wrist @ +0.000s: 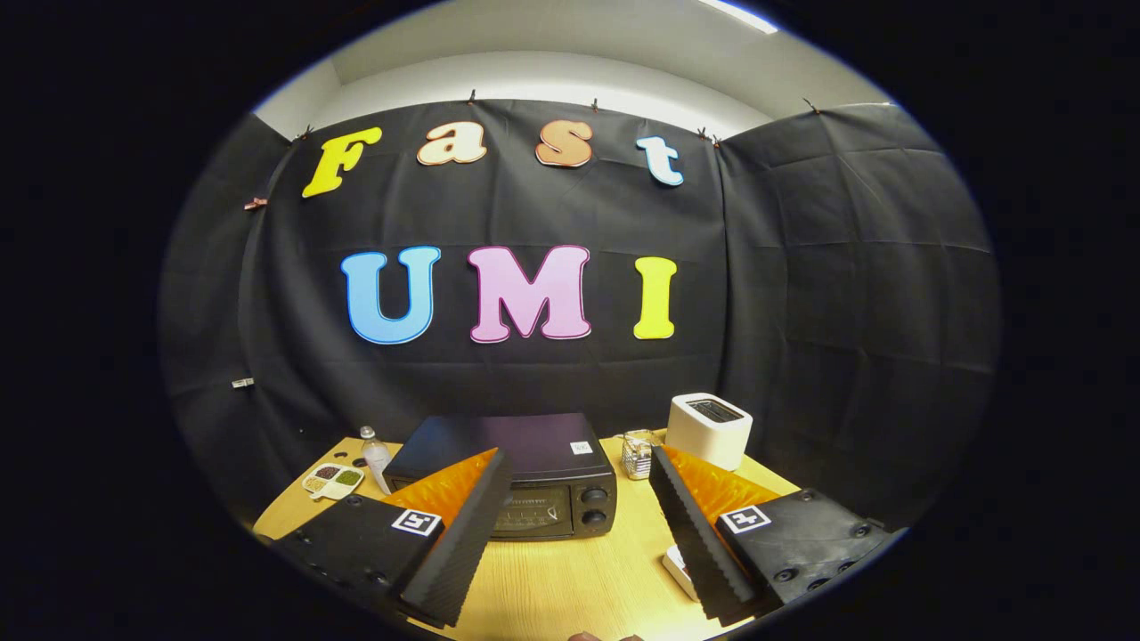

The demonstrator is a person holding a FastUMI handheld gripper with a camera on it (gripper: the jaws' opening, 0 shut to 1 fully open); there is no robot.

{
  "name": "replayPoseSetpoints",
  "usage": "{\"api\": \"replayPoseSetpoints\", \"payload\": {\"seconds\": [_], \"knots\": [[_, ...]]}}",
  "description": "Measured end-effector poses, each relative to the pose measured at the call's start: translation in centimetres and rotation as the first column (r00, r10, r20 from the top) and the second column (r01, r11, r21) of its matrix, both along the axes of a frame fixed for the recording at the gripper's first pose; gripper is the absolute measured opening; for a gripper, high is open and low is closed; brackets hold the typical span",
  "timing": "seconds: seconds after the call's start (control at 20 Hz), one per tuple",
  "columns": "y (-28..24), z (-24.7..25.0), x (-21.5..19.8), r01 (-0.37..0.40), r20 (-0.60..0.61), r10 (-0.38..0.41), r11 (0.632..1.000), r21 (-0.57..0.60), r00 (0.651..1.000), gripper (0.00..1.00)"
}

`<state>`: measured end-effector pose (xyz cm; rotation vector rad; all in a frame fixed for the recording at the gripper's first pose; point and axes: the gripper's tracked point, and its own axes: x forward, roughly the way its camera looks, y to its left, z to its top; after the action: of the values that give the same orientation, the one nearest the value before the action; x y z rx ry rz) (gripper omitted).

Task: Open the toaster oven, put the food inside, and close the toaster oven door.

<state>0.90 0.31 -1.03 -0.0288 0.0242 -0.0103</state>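
Hand-held gripper (570, 525) fingers spread wide, holding nothing, above wooden worktop (552, 579). Toaster oven (525, 485) sits just ahead between fingers, door closed. White toaster (708, 430) beyond right finger; divided snack tray (333, 481), water bottle (375, 456) beyond left finger.

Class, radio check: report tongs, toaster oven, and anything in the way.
Tongs open, holding nothing. Toaster oven just ahead between the fingers, door shut. Nothing between tongs and door; small glass jar and white toaster stand off to its side.
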Motion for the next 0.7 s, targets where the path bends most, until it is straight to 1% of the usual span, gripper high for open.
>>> {"api": "replayPoseSetpoints", "payload": {"seconds": [0.25, 0.4, 0.7], "knots": [[0.4, -0.4, 0.7, -0.001, -0.012, 0.001, 1.000, -0.009, 1.000, 0.97], [1.5, -0.6, 1.5, -0.017, -0.016, 0.017, 1.000, -0.005, 1.000, 0.97], [4.1, -2.0, 5.1, -0.042, -0.044, 0.042, 0.999, 0.000, 0.998, 0.97]]}}
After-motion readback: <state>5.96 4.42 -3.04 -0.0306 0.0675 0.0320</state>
